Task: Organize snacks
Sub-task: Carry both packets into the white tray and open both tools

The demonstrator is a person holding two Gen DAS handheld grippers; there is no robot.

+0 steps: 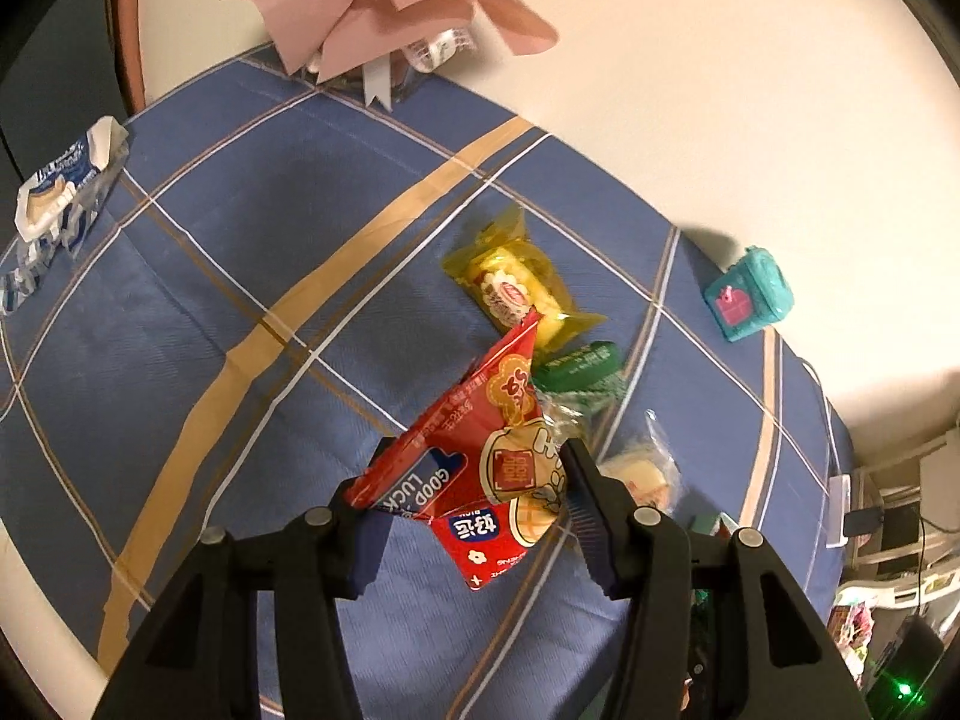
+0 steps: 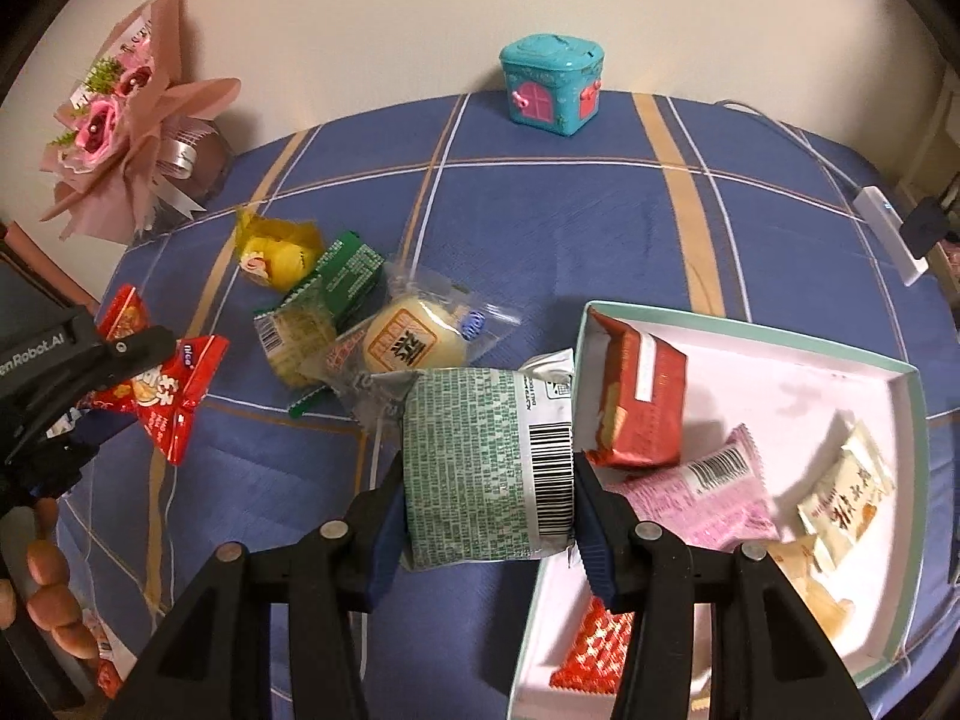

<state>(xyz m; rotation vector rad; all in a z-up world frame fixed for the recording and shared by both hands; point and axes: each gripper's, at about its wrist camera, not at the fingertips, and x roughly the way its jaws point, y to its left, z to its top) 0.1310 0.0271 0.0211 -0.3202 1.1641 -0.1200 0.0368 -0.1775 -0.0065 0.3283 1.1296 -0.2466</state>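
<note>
Jaws of the left gripper [image 1: 474, 492] are clamped on a red snack packet [image 1: 480, 450]; right gripper [image 2: 489, 510] jaws are clamped on a green snack packet [image 2: 474, 468], held just left of the white box [image 2: 900, 420].

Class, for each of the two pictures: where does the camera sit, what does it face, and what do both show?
Left wrist: on the left gripper, looking down at the tablecloth; it clamps a red snack packet.
Right wrist: on the right gripper, clamping a green-printed packet beside the box.
Shared: teal toy house, bouquet.
</note>
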